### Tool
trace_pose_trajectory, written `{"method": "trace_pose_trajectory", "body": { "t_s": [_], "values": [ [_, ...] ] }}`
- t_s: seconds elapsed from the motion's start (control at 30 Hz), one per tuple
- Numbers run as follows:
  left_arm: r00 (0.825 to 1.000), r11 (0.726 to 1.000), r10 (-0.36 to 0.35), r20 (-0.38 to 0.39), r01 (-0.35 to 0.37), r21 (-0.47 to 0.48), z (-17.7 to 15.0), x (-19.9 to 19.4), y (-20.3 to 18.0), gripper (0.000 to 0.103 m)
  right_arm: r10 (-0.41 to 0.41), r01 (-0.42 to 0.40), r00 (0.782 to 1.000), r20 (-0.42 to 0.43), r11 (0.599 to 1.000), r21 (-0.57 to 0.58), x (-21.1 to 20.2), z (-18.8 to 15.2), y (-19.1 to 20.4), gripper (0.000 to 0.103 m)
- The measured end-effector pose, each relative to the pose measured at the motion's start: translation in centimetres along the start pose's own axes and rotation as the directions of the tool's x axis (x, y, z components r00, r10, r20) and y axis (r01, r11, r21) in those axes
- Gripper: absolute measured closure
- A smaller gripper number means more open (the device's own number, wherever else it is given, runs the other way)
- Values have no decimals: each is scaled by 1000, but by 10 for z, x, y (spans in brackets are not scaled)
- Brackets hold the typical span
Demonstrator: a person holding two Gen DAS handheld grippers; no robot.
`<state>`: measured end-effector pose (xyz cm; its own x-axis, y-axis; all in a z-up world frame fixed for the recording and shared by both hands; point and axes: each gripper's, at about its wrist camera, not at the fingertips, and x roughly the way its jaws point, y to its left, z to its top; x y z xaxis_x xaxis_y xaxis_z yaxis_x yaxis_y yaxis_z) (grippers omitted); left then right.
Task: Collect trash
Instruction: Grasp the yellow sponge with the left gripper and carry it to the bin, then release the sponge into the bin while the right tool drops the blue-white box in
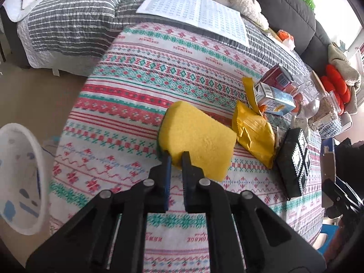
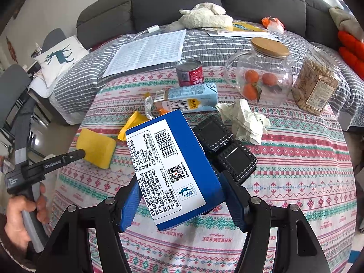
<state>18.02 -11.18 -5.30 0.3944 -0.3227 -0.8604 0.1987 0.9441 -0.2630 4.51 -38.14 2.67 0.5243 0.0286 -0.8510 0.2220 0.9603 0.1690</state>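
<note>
Yellow sponge [image 1: 200, 136] foam bulges around the left gripper [image 1: 176, 157] as its jaws sit clamped on the sponge's near edge, low over the patterned tablecloth [image 1: 136, 86] of a cluttered table; a white bin [image 1: 22, 177] waits off the table's left side. Soft and light, the sponge squashes under the pinch and will likely flop from an edge hold, so a deeper bite toward its middle looks safer. Just right of it lies a crumpled yellow wrapper [image 1: 254, 132], thin and probably slippery, best nipped at a raised fold. Behind that a pale blue drink carton [image 2: 191, 99] lies on its side, seemingly light and easily crushed, in front of a red can [image 2: 190, 72]. Further right, the right gripper [image 2: 179, 202] has its jaws closed on the flanks of a blue cardboard box [image 2: 173, 166], lifted above a black case [image 2: 225, 150]; stiff but probably hollow, it suits that flat-sided hold. Crumpled tissue [image 2: 244, 122] rests near a glass jar [image 2: 259, 77] of oranges.
</note>
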Motion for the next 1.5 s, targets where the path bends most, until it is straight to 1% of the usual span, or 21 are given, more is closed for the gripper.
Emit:
{"method": "trace_pose_trajectory", "body": {
  "t_s": [0.13,0.33,0.5,0.7,0.83,0.93,1.03,1.13,1.2,1.23,1.27,1.3,1.33,1.37,1.5],
  "values": [
    [1000,1000,-3,16,3,-9,-4,-18,13,93,15,-15,1000,-1,1000,0,-1,1,9,35],
    [999,1000,19,50,-17,-24,-11,-46,40,93,42,-42,999,-6,999,-11,1,1,31,35],
    [995,997,69,71,-67,-41,-19,-68,70,93,61,-62,998,-20,997,-37,7,0,55,35],
    [987,986,138,86,-129,-106,-30,-93,122,93,91,-95,995,-47,991,-92,18,-2,101,35],
    [980,970,185,78,-169,-174,-38,-106,163,93,115,-124,991,-68,982,-140,28,-4,140,35],
    [973,958,220,72,-201,-205,-42,-111,187,93,144,-156,986,-83,975,-160,35,-5,166,35],
    [970,946,236,55,-217,-242,-45,-110,209,93,167,-183,981,-100,967,-178,42,-7,190,35],
    [972,944,228,57,-207,-256,-45,-108,221,92,170,-191,979,-116,960,-207,51,-11,213,35],
    [976,953,201,79,-177,-245,-43,-103,224,88,170,-194,978,-121,956,-220,54,-14,224,35],
    [975,953,212,66,-192,-236,-41,-99,225,80,171,-196,978,-123,954,-227,56,-16,229,35],
    [969,946,242,45,-225,-234,-41,-94,228,73,172,-198,977,-125,953,-231,57,-17,233,35],
    [965,940,260,35,-244,-237,-41,-92,230,68,173,-199,977,-128,952,-234,59,-18,236,35],
    [962,936,271,28,-256,-242,-42,-92,234,56,172,-199,977,-129,951,-236,60,-19,238,35],
    [960,932,279,23,-265,-249,-42,-92,236,47,171,-199,976,-133,951,-238,61,-20,241,35],
    [955,924,296,24,-280,-262,-46,-104,247,37,169,-201,975,-142,948,-248,63,-21,250,35]
  ]
}}
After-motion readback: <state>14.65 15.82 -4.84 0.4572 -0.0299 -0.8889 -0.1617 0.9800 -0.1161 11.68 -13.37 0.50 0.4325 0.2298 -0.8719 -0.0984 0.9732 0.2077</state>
